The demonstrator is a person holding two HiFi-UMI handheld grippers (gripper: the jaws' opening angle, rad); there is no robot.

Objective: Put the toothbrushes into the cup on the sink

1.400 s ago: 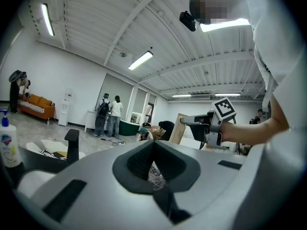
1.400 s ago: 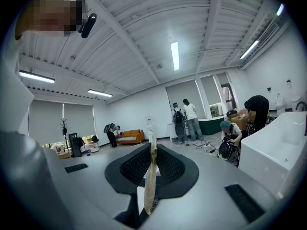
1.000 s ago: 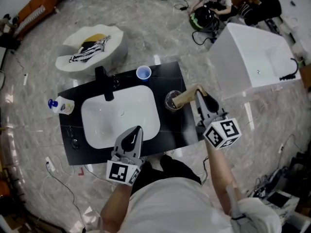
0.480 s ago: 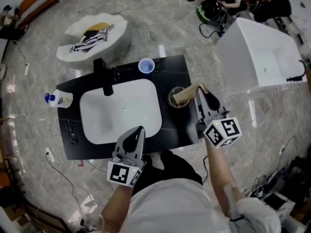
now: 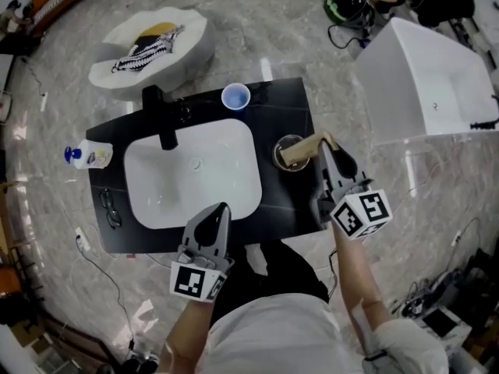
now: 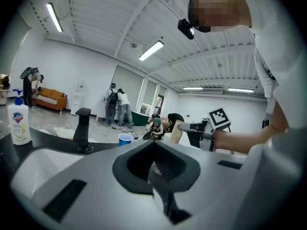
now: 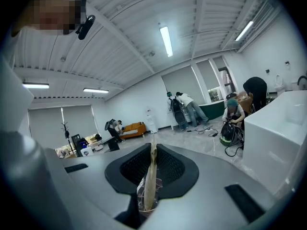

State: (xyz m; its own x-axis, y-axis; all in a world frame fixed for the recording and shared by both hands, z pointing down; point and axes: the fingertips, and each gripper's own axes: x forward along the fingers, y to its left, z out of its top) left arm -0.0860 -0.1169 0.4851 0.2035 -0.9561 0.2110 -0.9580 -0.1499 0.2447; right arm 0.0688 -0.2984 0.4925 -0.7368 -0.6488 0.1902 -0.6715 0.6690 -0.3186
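Two tools show in the head view, both near the front edge of the black worktop [image 5: 288, 201]. The left tool [image 5: 221, 207] is over the front edge, by the white sink [image 5: 195, 185]. Its two jaws are together and hold nothing. The right tool [image 5: 323, 148] is near the right edge of the worktop. It is closed on a tan toothbrush pack [image 5: 300, 151]. The far end of the pack is over the mouth of the glass cup [image 5: 279, 150]. The glass cup stands between the sink and the right edge. A blue cup [image 5: 235, 97] stands at the back edge. A black tap [image 5: 160, 119] is behind the sink. A soap bottle [image 5: 87, 156] lies at the left edge, and a pair of glasses [image 5: 109, 209] lies near the front left corner.

From the left gripper view, the left tool [image 6: 154, 163] has its jaws pressed together with nothing in them. Past them are the soap bottle [image 6: 19, 123], the tap [image 6: 81, 128] and the blue cup [image 6: 124, 139].

From the right gripper view, the right tool [image 7: 152, 150] squeezes the flat toothbrush pack [image 7: 149, 181] between its jaws. The glass cup [image 7: 140, 195] is right under the pack. I cannot tell if they touch.
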